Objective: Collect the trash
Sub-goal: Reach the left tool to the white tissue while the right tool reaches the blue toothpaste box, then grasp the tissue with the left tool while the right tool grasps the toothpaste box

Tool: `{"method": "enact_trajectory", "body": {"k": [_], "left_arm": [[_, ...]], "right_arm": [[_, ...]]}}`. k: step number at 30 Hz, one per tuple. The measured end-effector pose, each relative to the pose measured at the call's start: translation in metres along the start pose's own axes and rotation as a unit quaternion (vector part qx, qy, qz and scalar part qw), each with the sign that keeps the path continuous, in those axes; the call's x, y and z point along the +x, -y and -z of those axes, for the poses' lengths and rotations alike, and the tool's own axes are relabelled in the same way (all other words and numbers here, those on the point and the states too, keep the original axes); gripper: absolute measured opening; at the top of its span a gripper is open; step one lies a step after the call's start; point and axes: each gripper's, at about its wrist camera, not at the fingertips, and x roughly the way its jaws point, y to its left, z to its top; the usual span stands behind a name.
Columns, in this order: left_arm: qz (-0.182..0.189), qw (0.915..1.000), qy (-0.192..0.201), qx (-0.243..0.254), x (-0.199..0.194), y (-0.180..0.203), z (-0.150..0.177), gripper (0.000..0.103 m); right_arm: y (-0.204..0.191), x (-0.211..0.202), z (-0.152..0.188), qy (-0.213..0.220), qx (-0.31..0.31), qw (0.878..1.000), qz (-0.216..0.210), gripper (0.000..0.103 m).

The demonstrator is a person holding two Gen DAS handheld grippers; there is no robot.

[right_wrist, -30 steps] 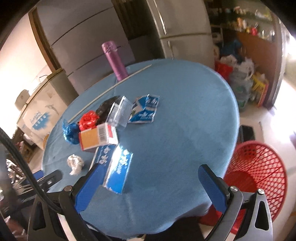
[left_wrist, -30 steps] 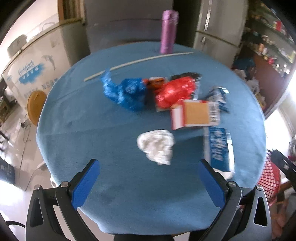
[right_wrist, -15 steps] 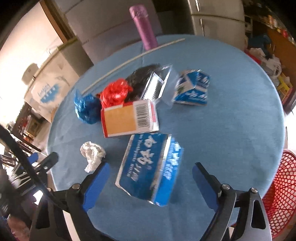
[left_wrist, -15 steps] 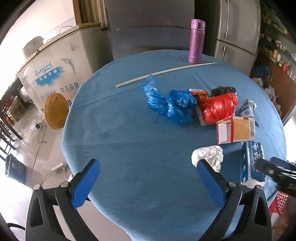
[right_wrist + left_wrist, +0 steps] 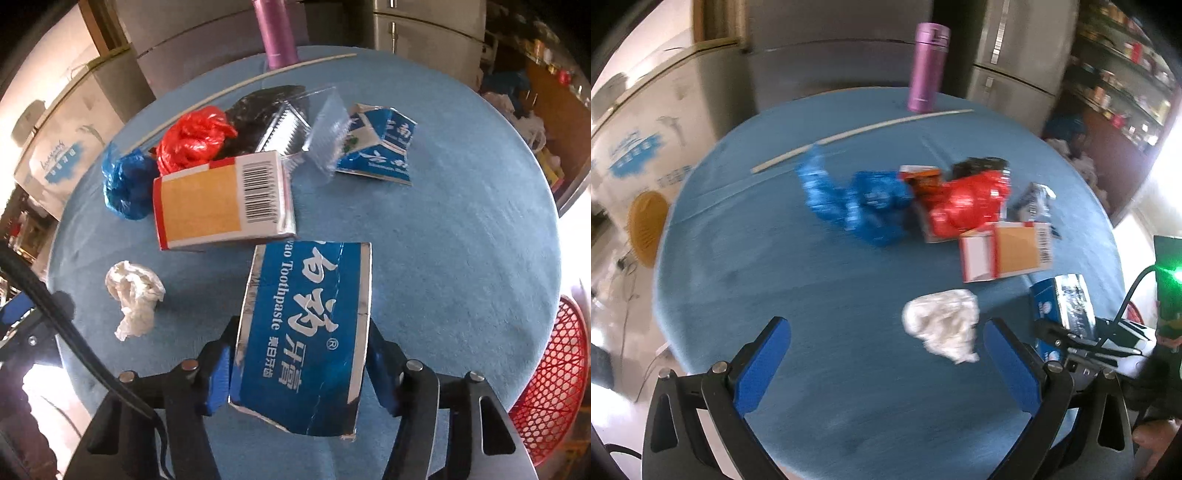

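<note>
The right gripper (image 5: 301,363) has just been closing, and its blue pads now sit against both long sides of the blue toothpaste box (image 5: 306,332), which lies flat near the front edge of the round table (image 5: 461,240) and reaches forward between the jaws. The pads look to be pressing on the carton, so I read this as the pinch being made, with the lift not yet begun. The box is empty, crumpled card with a torn near end, so it will likely buckle under a hard squeeze; a light, even clamp across its width should do. It should come straight up before swinging, since its far end lies just beside the orange and white carton (image 5: 221,201). The red mesh basket (image 5: 554,384) stands on the floor off the table's right edge, and that is the likely drop point. The left gripper (image 5: 886,363) hangs spread wide over the near part of the table, empty, with the crumpled white tissue (image 5: 942,323) just inside its right finger. Beyond lie a blue plastic bag (image 5: 860,203) and a red plastic bag (image 5: 967,203), and a purple flask (image 5: 927,66) stands at the far edge.
</note>
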Motion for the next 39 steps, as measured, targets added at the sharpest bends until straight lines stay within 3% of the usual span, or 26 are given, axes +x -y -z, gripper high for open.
{"method": "enact_trajectory", "body": {"k": [3,9,11,13,16,18,24,30,34,39], "left_arm": [[0.014,0.9995,-0.015,0.022,0.016,0.014,-0.007,0.103],[0.003,0.9980,-0.032,0.055,0.051,0.035,-0.013,0.101],[0.006,0.9976,-0.044,0.054,0.062,0.037,-0.012,0.090],[0.013,0.9971,-0.059,0.047,0.071,0.035,-0.011,0.066],[0.004,0.9971,-0.055,0.053,0.072,0.036,-0.010,0.052],[0.003,0.9974,-0.053,0.048,0.071,0.036,-0.010,0.049],[0.003,0.9988,-0.033,0.035,0.046,0.041,0.002,0.047],[0.025,0.9960,-0.005,0.085,0.011,0.080,0.008,0.047],[0.056,0.9885,0.007,0.140,-0.004,0.120,0.011,0.047],[0.094,0.9732,0.010,0.210,-0.010,0.180,0.010,0.047]], "right_arm": [[0.019,0.000,0.007,-0.001,0.016,1.000,-0.013,0.064],[0.054,-0.011,0.020,0.008,0.042,0.999,-0.025,0.063],[0.064,-0.017,0.023,0.017,0.050,0.998,-0.027,0.063],[0.075,-0.023,0.024,0.025,0.055,0.998,-0.026,0.063],[0.088,-0.033,0.022,0.034,0.066,0.997,-0.027,0.063],[0.095,-0.039,0.021,0.041,0.071,0.996,-0.028,0.063],[0.106,-0.063,0.019,0.069,0.085,0.994,-0.023,0.063],[0.137,-0.074,0.023,0.087,0.115,0.989,-0.021,0.063],[0.164,-0.081,0.030,0.095,0.144,0.985,-0.017,0.063],[0.204,-0.093,0.049,0.102,0.185,0.977,0.000,0.063]]}}
